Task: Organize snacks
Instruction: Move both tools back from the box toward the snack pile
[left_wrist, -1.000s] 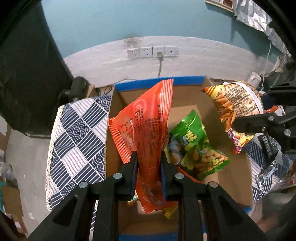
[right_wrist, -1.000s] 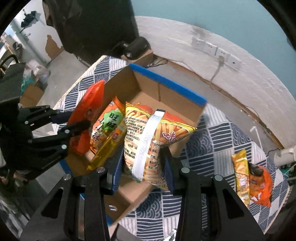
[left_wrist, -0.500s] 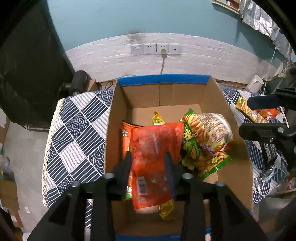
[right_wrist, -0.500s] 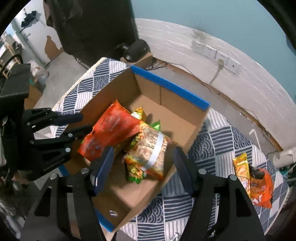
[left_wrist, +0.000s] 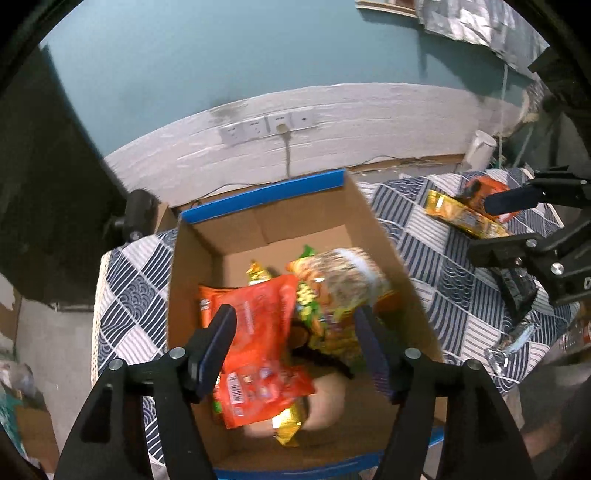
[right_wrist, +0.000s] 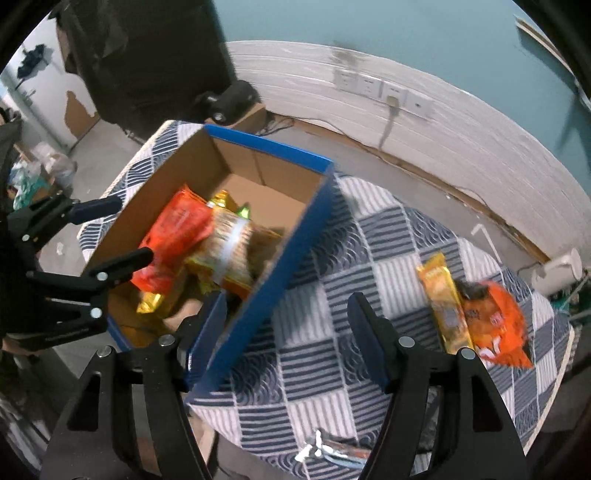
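Observation:
A cardboard box with blue edges (left_wrist: 192, 280) (right_wrist: 295, 243) stands on the patterned table. Inside lie an orange-red snack bag (left_wrist: 262, 339) (right_wrist: 173, 236), a striped yellow-orange bag with a white band (left_wrist: 343, 280) (right_wrist: 229, 251), a green bag (left_wrist: 306, 306) and gold packets. My left gripper (left_wrist: 295, 343) is open and empty above the box. My right gripper (right_wrist: 286, 332) is open and empty over the box's right wall. On the table to the right lie a yellow packet (right_wrist: 443, 306) (left_wrist: 458, 218) and an orange bag (right_wrist: 495, 321).
The table carries a blue-and-white patterned cloth (right_wrist: 351, 295). A silver wrapper (right_wrist: 328, 450) lies at its near edge. A white wall with sockets (left_wrist: 269, 125) runs behind. A black object (left_wrist: 136, 218) sits at the table's back left corner.
Both grippers let go of their bags, which now lie in the box. Both jaws opened wide. The right gripper swung right toward the packets on the table.

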